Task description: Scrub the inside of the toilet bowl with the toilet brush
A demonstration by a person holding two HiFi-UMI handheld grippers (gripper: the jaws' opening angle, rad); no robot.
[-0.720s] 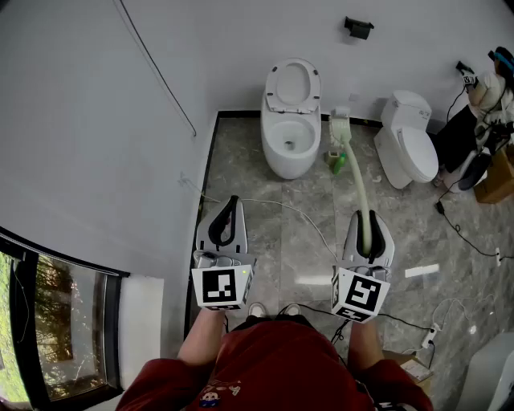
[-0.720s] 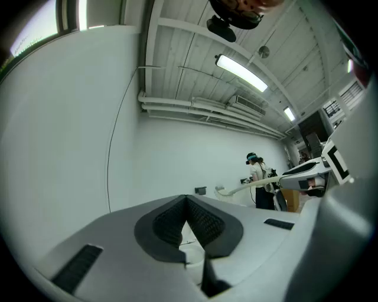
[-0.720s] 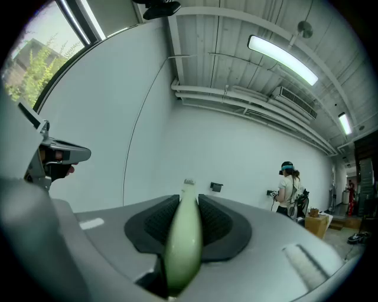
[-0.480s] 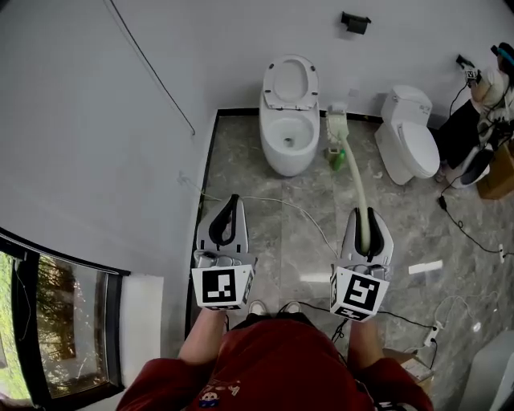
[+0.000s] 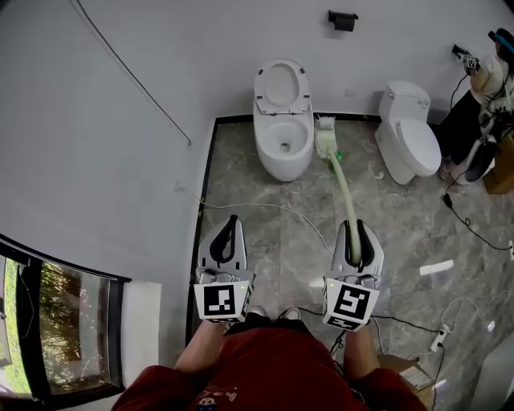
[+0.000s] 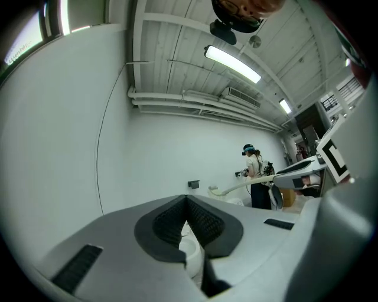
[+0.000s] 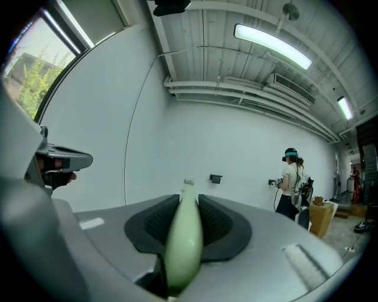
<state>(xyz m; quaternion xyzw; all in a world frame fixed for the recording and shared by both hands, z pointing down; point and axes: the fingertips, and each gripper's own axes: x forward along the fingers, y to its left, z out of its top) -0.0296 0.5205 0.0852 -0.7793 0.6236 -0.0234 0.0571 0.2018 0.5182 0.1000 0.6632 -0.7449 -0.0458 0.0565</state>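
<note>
Just right of the bowl (image 5: 283,166), we clamp the brush (image 5: 343,189) handle's end in our right gripper (image 5: 354,234) for reach; our left gripper (image 5: 227,231) is closed on nothing, spare.

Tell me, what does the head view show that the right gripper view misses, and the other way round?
Only the head view shows the open toilet with its seat raised, and the gripper holder's red top. Only the right gripper view shows the ceiling lights. Both show the right gripper shut on the pale green toilet brush, the black wall fixture and a person by the wall.
</note>
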